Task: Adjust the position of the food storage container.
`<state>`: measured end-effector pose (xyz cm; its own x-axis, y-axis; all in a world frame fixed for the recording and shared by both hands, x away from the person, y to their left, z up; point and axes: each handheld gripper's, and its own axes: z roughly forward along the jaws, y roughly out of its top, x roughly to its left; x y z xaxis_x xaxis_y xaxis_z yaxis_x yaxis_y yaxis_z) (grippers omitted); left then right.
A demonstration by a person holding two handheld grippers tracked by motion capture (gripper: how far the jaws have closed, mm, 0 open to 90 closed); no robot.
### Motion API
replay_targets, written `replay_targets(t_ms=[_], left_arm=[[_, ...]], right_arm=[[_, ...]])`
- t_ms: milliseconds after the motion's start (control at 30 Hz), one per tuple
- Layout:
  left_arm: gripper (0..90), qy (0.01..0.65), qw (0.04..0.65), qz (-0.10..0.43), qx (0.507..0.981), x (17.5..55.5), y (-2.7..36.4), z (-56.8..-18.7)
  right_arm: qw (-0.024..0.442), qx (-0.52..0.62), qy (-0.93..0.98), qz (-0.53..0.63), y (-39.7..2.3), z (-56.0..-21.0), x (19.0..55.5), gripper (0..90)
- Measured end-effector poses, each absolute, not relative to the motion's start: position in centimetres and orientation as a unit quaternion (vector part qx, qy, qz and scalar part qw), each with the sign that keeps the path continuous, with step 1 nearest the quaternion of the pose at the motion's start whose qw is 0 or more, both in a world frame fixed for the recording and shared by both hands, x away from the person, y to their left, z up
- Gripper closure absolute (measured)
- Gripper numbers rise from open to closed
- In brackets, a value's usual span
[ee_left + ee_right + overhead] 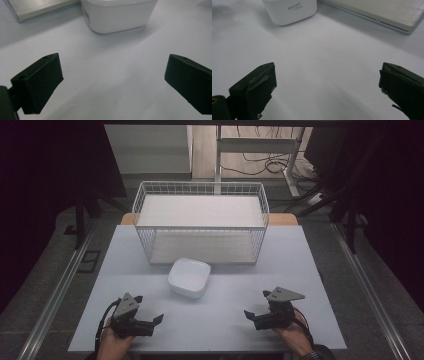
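Bowl: the white bowl sits on the table at the centre, just in front of the wire basket, upright and untouched. It lies between your two grippers and farther out than both, so either one can reach it.

Basket: it stands at the far middle of the table, its open top facing up; a pale board lies in its bottom. The bowl rests close to its near wall, which leaves you little room behind the bowl.

Left gripper: your left gripper rests low at the near left, its jaws spread wide and holding nothing. In the left gripper view the bowl is ahead and slightly right of the gap, well apart from the jaws.

Right gripper: your right gripper rests at the near right, jaws likewise released and empty. In the right gripper view the bowl lies ahead to the left, with the basket's base beyond on the right.

Stance: both grippers point inward toward the bowl, which reads as a ready pose before a reach.

Next move: you probably need to take a side wall of the bowl between the jaws; the smooth rounded wall may slip, so grip over the rim.
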<state>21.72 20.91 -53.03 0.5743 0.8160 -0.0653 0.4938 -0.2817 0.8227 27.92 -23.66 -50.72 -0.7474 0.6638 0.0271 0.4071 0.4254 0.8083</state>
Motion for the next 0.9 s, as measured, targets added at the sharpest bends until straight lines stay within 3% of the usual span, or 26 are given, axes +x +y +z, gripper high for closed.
replay_targets(t_ms=[567,900], left_arm=[[0.0,0.436,0.437,0.155,0.772,22.1,21.1,-52.8],[6.3,0.424,0.387,0.184,0.798,22.4,19.9,-52.8]], right_arm=[[0.156,0.322,0.834,0.421,-23.2,-50.8,27.9,0.0],[0.152,0.322,0.838,0.413,-22.2,-50.7,27.7,0.0]])
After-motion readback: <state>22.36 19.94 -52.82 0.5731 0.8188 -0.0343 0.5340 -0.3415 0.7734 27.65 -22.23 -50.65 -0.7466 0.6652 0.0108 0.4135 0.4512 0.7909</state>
